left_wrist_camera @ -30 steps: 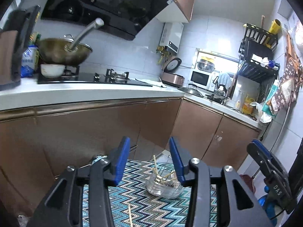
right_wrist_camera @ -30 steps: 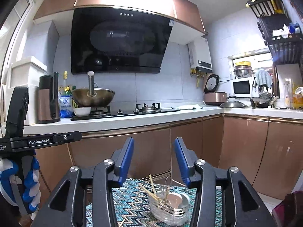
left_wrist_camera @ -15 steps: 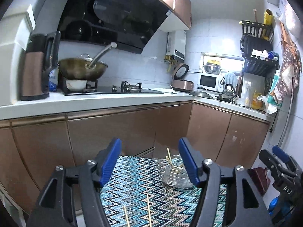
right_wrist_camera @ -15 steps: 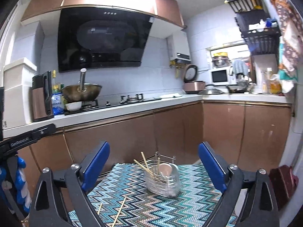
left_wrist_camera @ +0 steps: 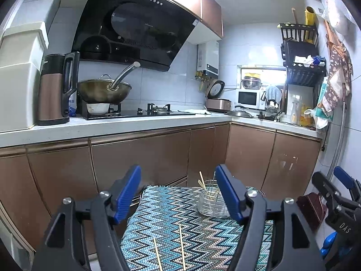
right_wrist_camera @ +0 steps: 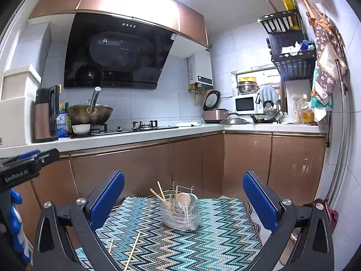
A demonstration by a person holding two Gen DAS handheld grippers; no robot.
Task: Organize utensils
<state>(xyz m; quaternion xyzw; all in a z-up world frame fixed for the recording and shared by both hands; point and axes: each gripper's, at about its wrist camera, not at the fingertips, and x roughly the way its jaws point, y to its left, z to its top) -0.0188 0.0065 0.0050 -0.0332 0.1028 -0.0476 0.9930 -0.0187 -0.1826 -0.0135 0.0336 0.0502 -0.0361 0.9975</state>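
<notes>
Two chopsticks [right_wrist_camera: 132, 251] run off the bottom edge, loose on the mat [right_wrist_camera: 214, 237]. Caddy [right_wrist_camera: 180, 212] stands mid-mat, chopsticks and spoons inside, partly hidden in the left view. Left gripper [left_wrist_camera: 178, 192] and right gripper [right_wrist_camera: 183, 198] both nearly level, jaws opening, nothing between them.

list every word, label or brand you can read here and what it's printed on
"GenRobot.AI": on the black body of the left gripper, seen from the right wrist.
"DAS": on the black body of the right gripper, seen from the left wrist.
Blue and white packet beside the kettle: print too small to read.
Water heater front panel: marks too blurred to read.
</notes>
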